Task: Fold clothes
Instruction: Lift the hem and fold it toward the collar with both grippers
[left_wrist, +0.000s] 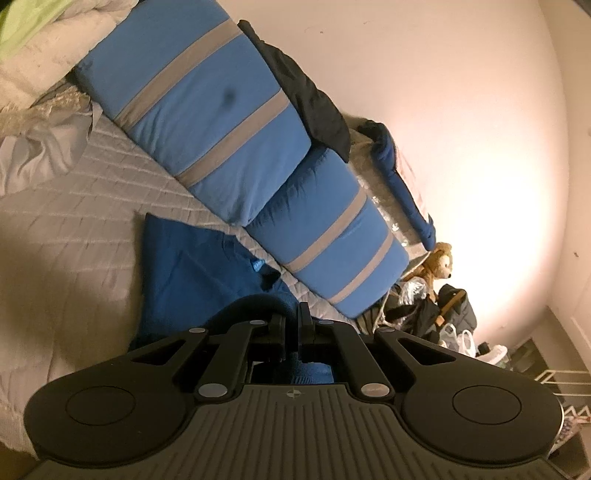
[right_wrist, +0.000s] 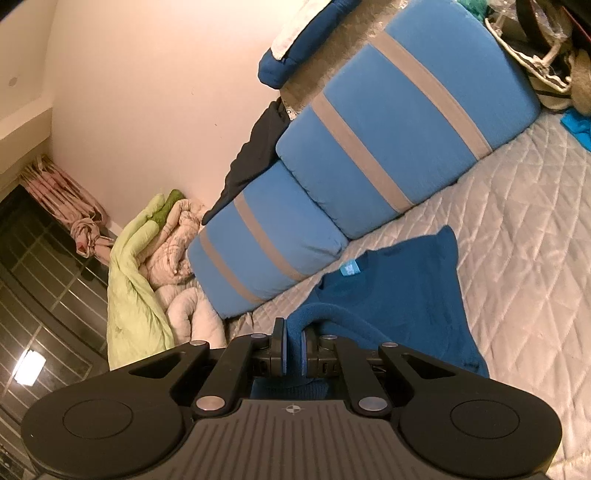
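Observation:
A dark blue sweater lies on the quilted grey bed cover, its neck label toward the pillows. My left gripper is shut on a fold of the sweater's near edge. In the right wrist view the same sweater lies spread ahead, and my right gripper is shut on a rolled fold of its edge, blue fabric pinched between the pads. Both grippers hold the cloth just above the bed.
Two blue pillows with grey stripes lie along the wall behind the sweater. A dark garment lies behind them. A green and white duvet is piled at one end. A teddy bear and bags stand beyond the other.

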